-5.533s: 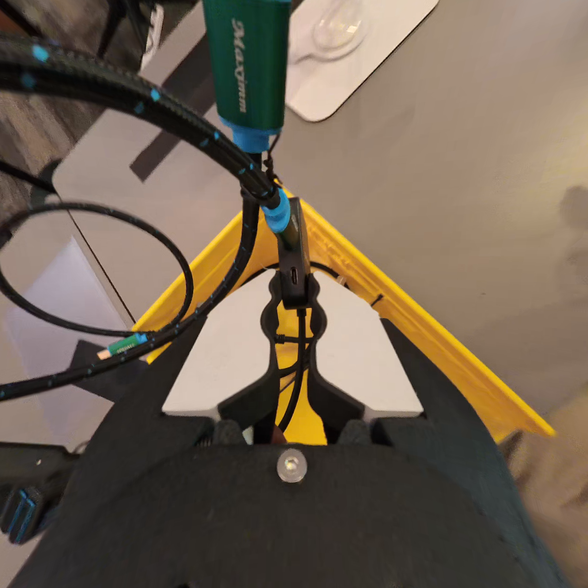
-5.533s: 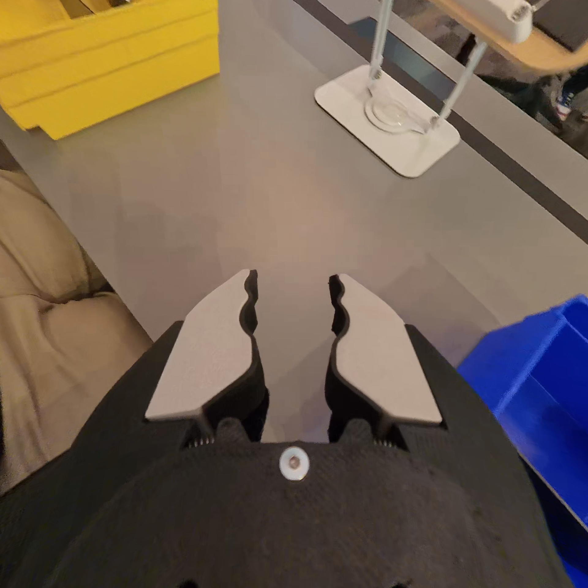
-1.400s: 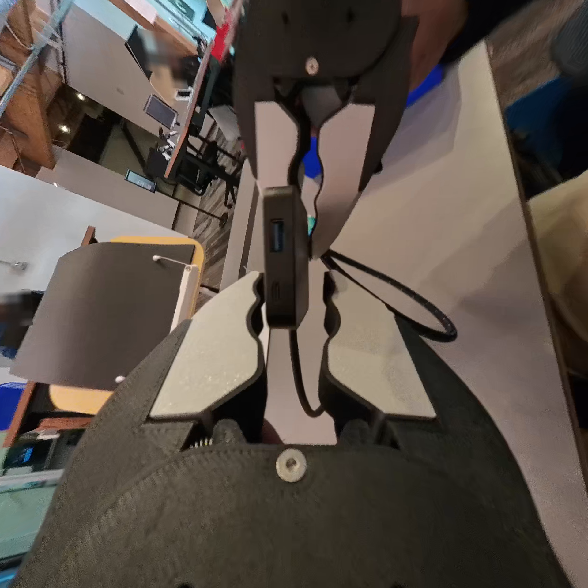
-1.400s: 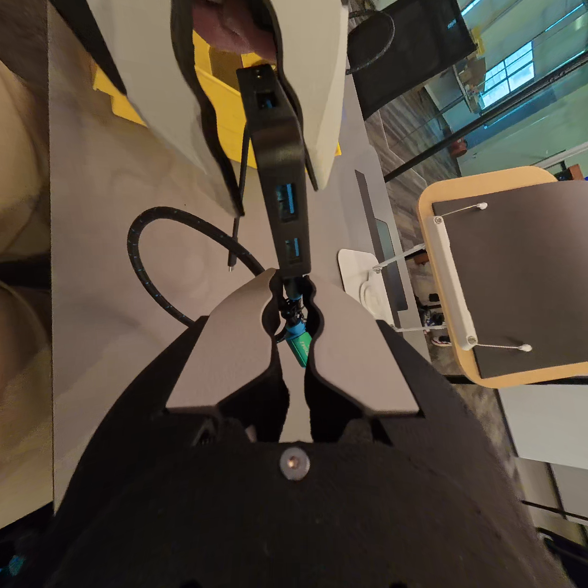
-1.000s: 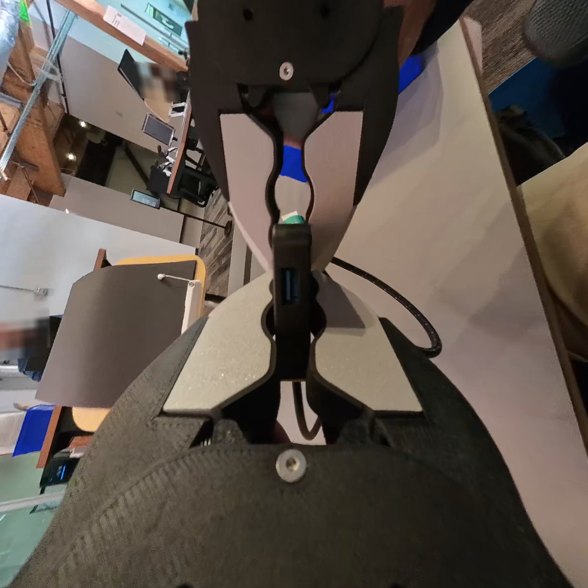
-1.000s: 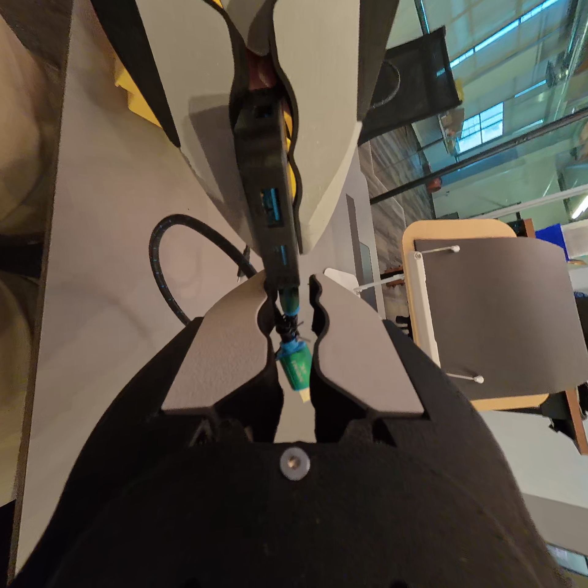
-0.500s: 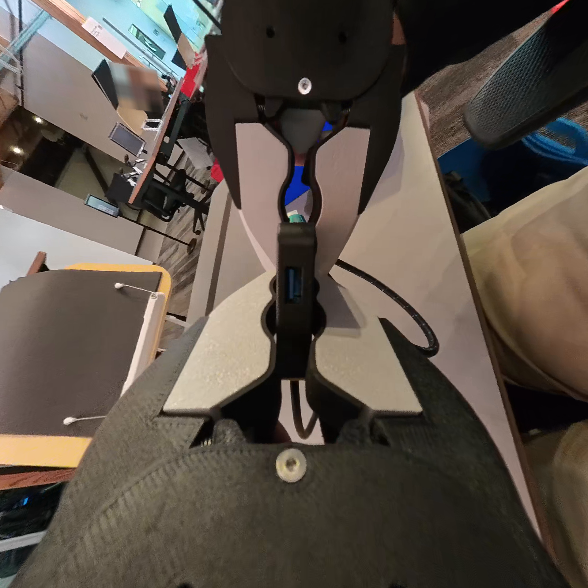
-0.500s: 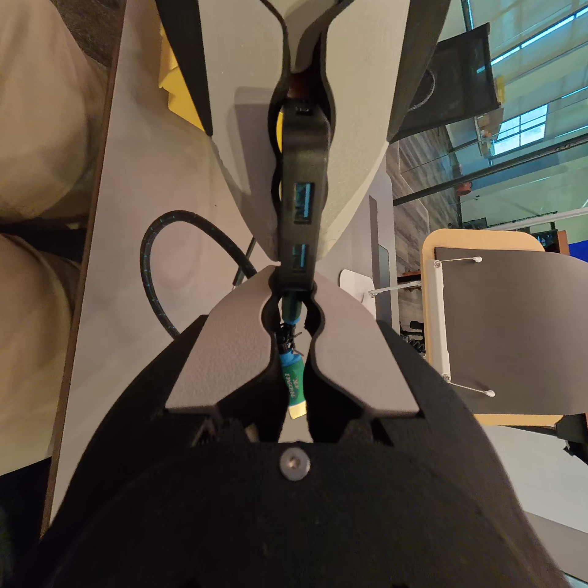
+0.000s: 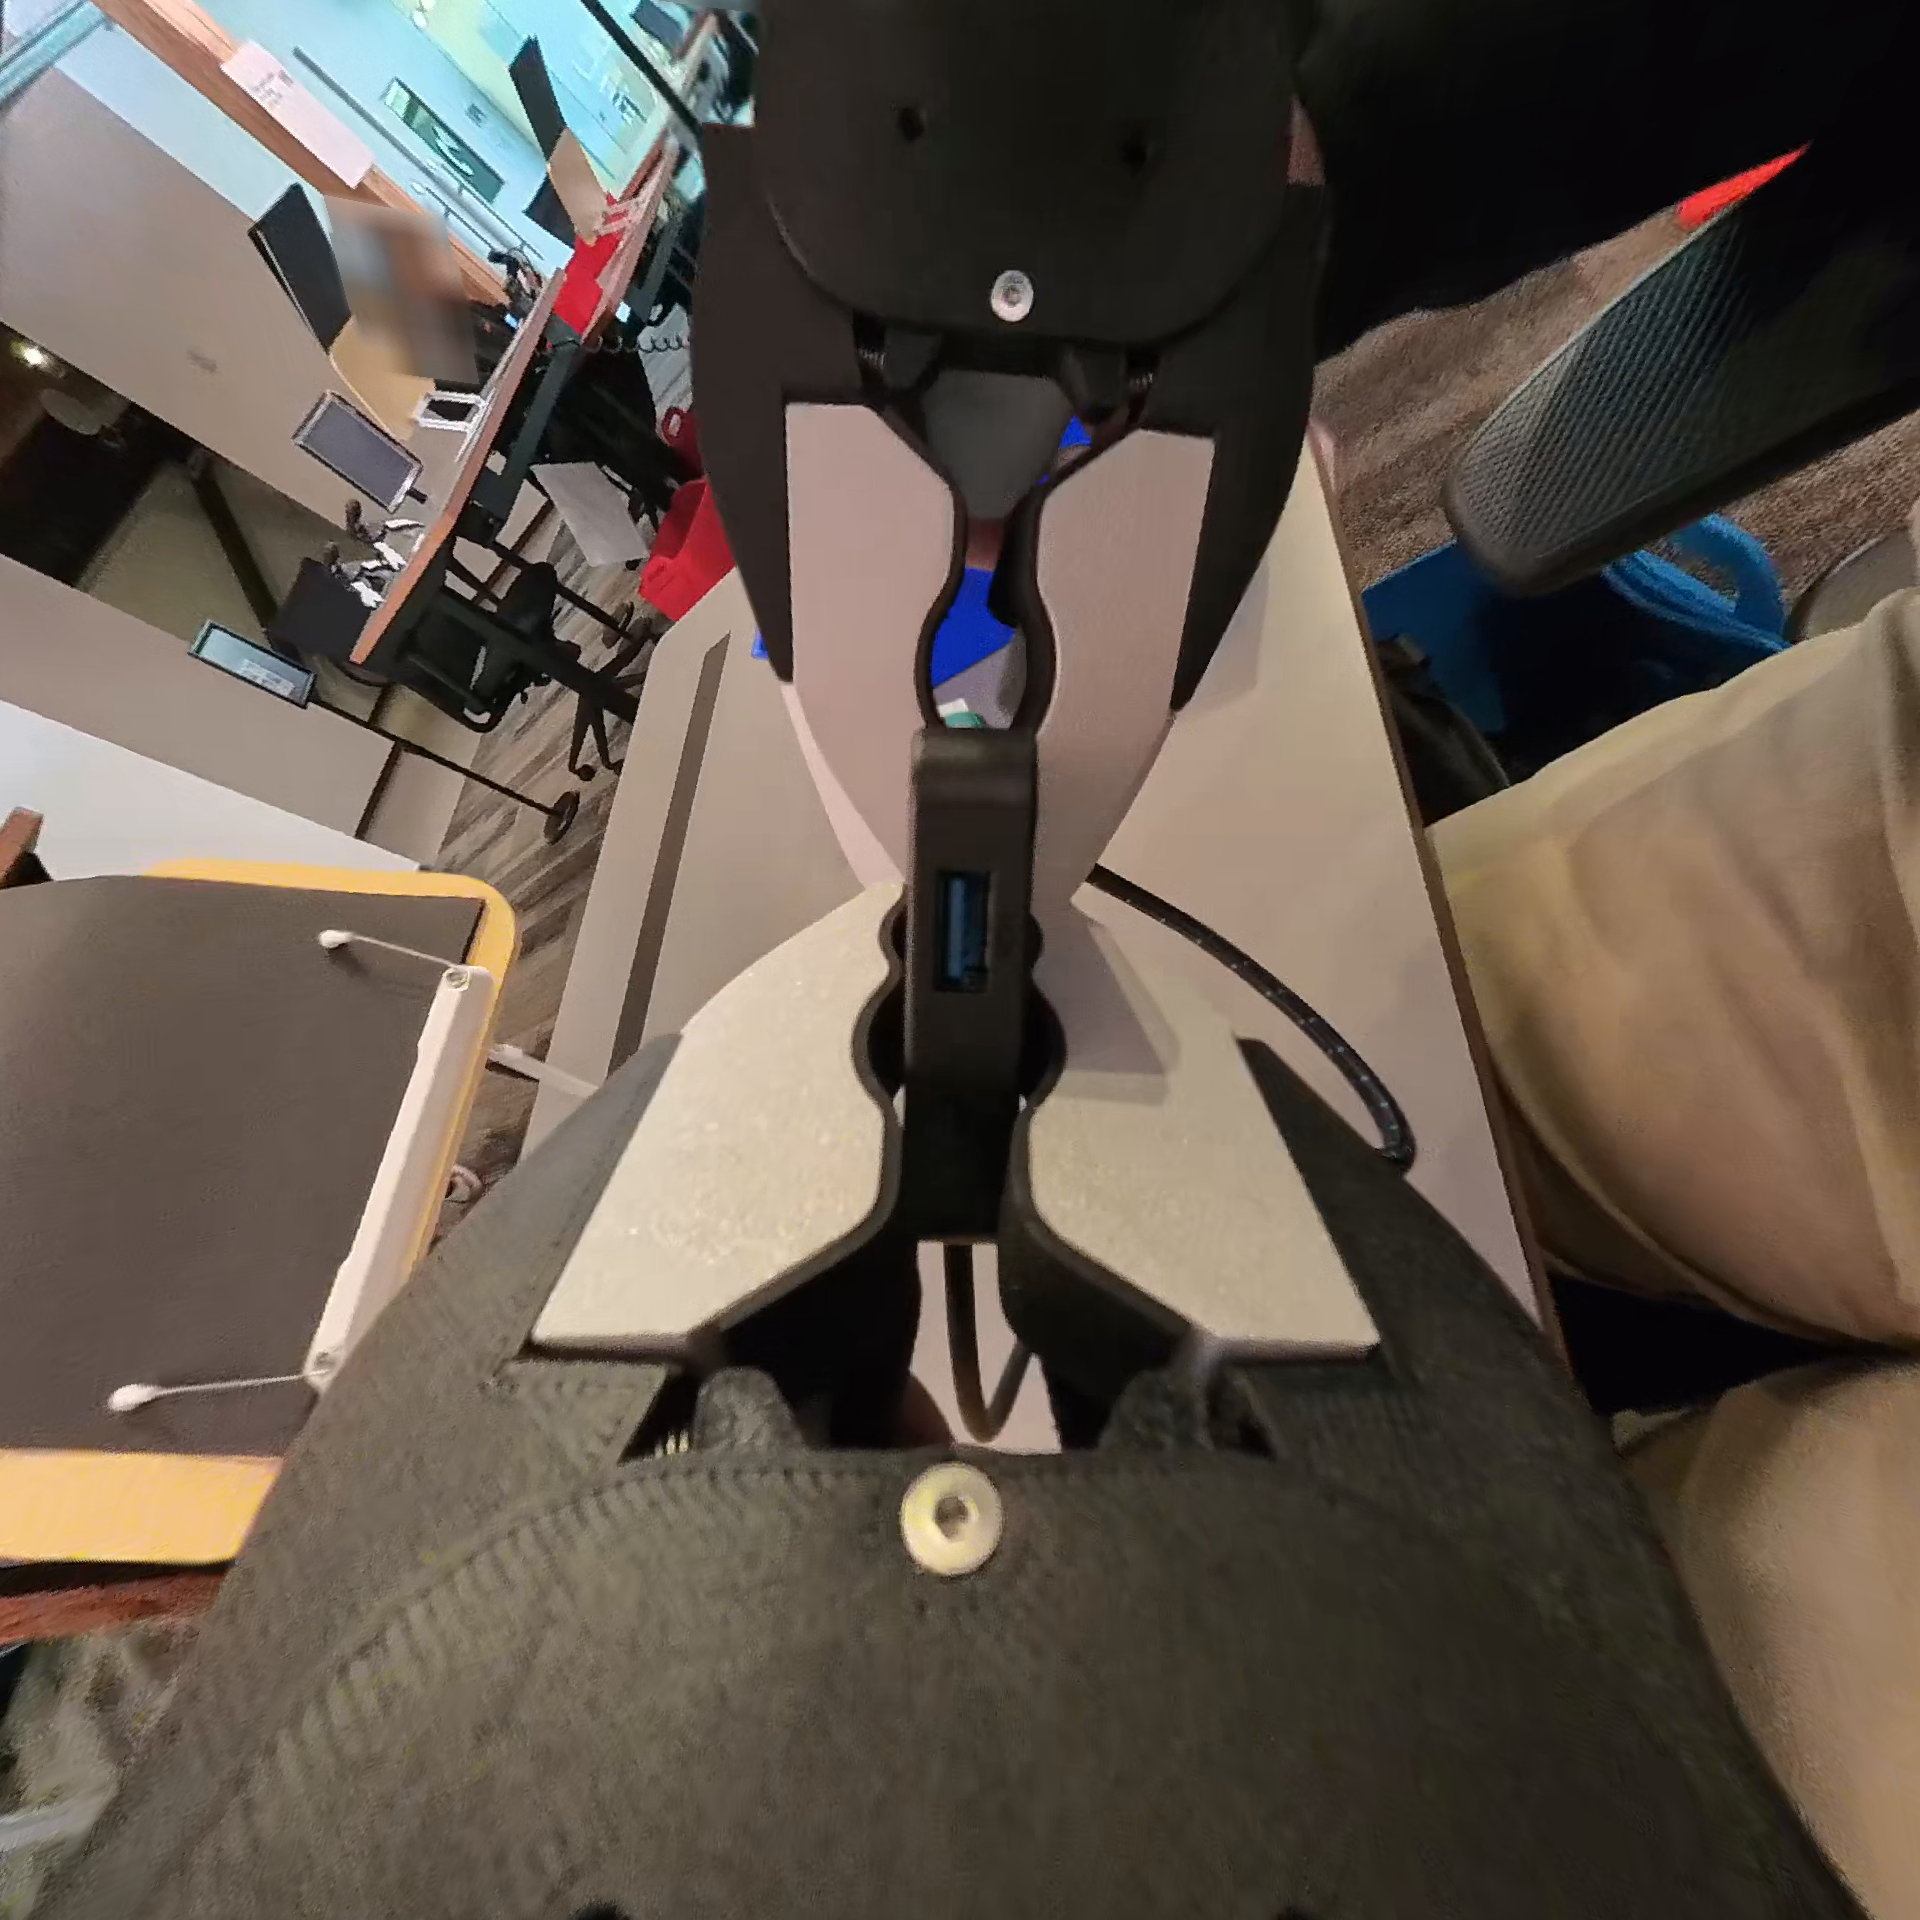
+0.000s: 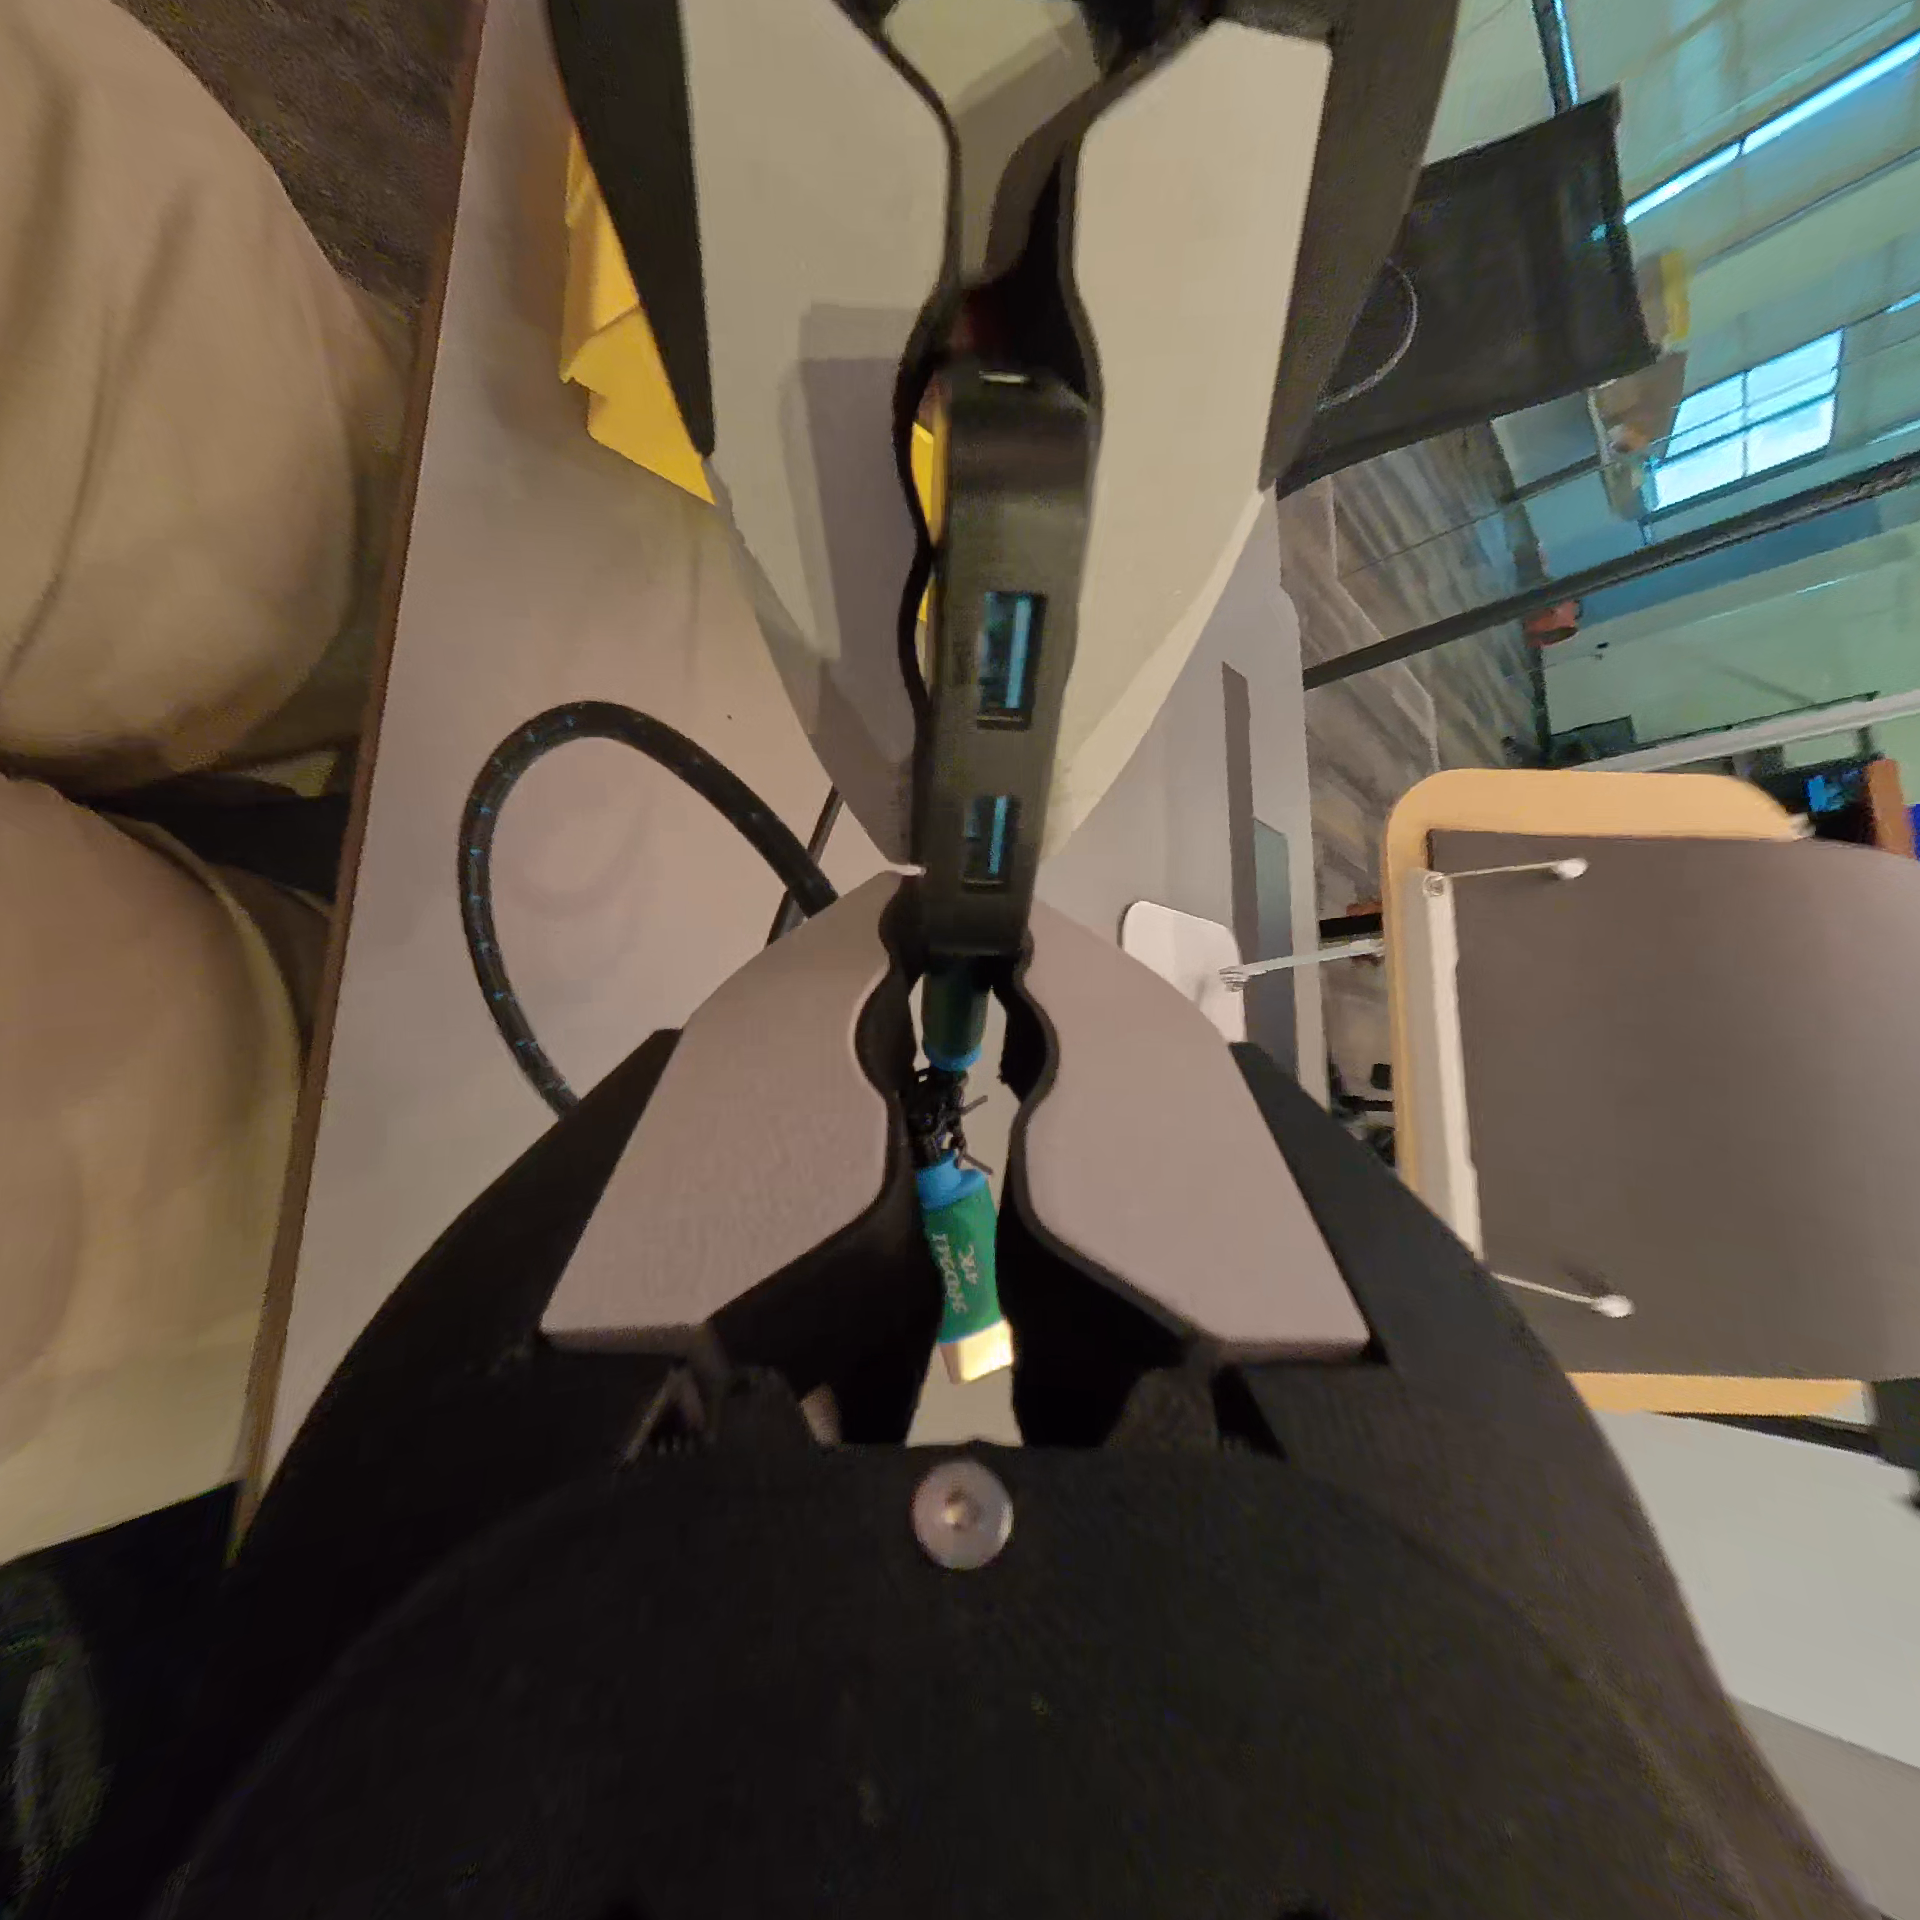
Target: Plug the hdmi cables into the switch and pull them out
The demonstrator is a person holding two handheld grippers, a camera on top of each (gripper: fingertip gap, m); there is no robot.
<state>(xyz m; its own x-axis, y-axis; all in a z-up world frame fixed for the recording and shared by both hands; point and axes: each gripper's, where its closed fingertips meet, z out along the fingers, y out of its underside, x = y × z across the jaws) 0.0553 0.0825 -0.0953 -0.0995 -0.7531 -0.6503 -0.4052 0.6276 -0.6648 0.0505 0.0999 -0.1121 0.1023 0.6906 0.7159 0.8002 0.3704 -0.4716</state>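
My left gripper [image 9: 966,935] is shut on the black switch [image 9: 971,1039], which shows a blue port and is held above the table. It comes in from the top of the right wrist view [image 10: 982,831], gripping the switch [image 10: 997,499]. My right gripper [image 10: 961,925] is shut on a green hdmi plug [image 10: 951,1003] that meets the switch's near end. A second green plug with a gold tip [image 10: 961,1262] hangs free between its fingers. The right gripper faces me in the left wrist view [image 9: 977,727]. The black braided cable [image 10: 499,831] loops on the table.
The white table [image 9: 1247,727] lies below, with its edge beside a person's legs in beige trousers [image 9: 1714,987]. A yellow thing [image 10: 613,353] lies on the table. A black board on a wooden frame [image 10: 1683,1091] stands beyond it. A chair armrest [image 9: 1683,364] is near. My two grippers' fingertips are within a few centimetres of each other.
The right gripper's fingers have closed in on the green plug. The switch has swung from tilted to straight in line with the plug. Both grippers have shifted over the table.
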